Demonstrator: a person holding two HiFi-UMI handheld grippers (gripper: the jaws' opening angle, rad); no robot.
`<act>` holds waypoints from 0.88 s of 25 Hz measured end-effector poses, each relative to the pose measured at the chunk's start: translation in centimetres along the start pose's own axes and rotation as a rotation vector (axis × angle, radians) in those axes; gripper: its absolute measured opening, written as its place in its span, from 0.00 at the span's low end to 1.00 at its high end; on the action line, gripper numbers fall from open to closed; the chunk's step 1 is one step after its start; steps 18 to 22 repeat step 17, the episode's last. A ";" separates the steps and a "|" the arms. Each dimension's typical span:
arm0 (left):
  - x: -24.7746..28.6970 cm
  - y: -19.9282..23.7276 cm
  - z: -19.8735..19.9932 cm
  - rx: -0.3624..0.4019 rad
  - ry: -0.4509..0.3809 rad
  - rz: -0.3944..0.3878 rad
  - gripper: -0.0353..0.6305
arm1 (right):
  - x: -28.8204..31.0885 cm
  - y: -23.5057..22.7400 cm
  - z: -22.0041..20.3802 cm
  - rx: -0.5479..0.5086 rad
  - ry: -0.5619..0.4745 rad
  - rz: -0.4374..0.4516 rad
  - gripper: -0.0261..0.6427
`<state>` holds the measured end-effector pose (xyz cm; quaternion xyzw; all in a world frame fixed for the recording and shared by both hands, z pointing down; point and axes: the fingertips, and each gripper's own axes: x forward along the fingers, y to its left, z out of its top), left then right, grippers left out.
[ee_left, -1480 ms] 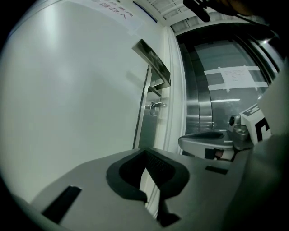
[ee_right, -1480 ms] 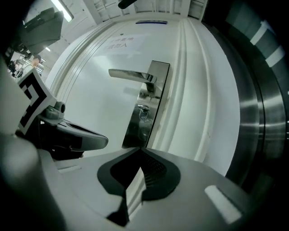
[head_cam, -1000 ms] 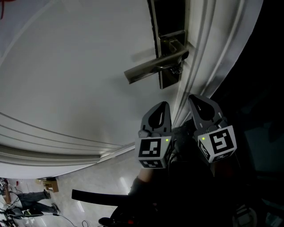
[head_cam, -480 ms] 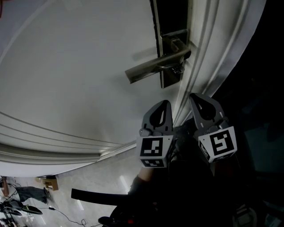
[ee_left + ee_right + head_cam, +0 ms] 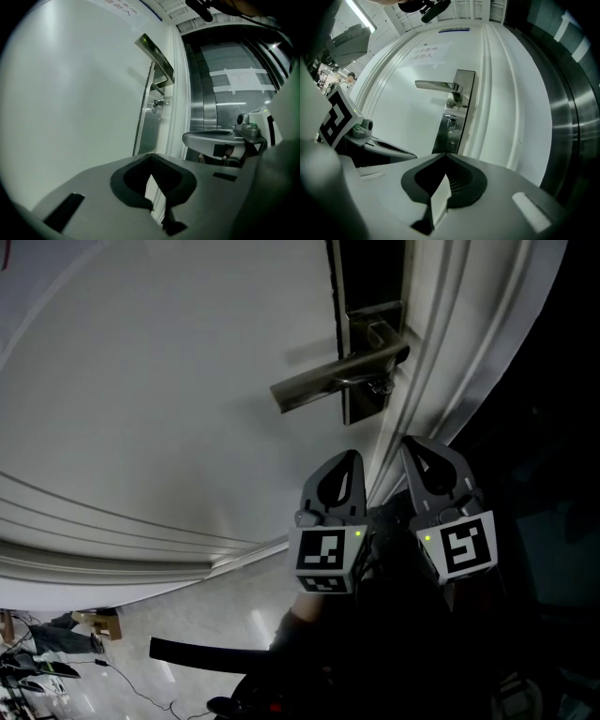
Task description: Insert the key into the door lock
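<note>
"Fingers (image 5: 89, 192) of the left gripper (image 5: 349, 461), how do they stand?"

"Pressed tip to tip, and I see nothing between them. Only a sliver of the white door (image 5: 169, 381) shows through the gap behind the tips. The right gripper (image 5: 412, 448) is the same: closed, with nothing gripped."

"Then where is the key (image 5: 451, 121)?"

"It sits in the lock (image 5: 449, 125), in the lower half of the steel lock plate (image 5: 364, 411). Its ring hangs from it, and neither gripper touches it."

"What lies near it?"

"The lever handle (image 5: 333, 382) juts out to the left just above the key. From the head view it covers part of the key, and only a small bit shows under the handle's root."

"And the grippers against the door?"

"Both are held side by side below the lock plate, well apart from it, with their tips pointing up toward it. The left one is in front of the door's edge. The right one is in front of the ribbed door frame (image 5: 441, 343). Each carries its marker cube (image 5: 326, 561) at the back, with a green light lit."

"Anything else around?"

"A paper notice (image 5: 425, 52) is stuck on the door above the handle. To the right of the frame there is a brushed steel panel (image 5: 220, 93) with a taped sheet (image 5: 241, 79) on it. Pale floor (image 5: 234, 624) shows low in the head view, with a thin cable (image 5: 141, 690) lying across it. Far off at the left of the right gripper view there is a person (image 5: 349, 77), too small to make out."
</note>
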<state>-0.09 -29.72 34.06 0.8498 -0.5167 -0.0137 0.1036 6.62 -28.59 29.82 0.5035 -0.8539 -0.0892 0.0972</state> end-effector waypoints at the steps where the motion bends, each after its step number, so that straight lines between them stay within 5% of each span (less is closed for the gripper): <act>1: 0.0 0.0 0.0 0.000 0.000 -0.001 0.05 | 0.0 0.0 0.0 0.004 0.000 -0.001 0.04; 22: -0.5 -0.1 0.0 0.001 -0.001 -0.003 0.05 | -0.4 -0.1 0.0 0.004 0.003 0.005 0.04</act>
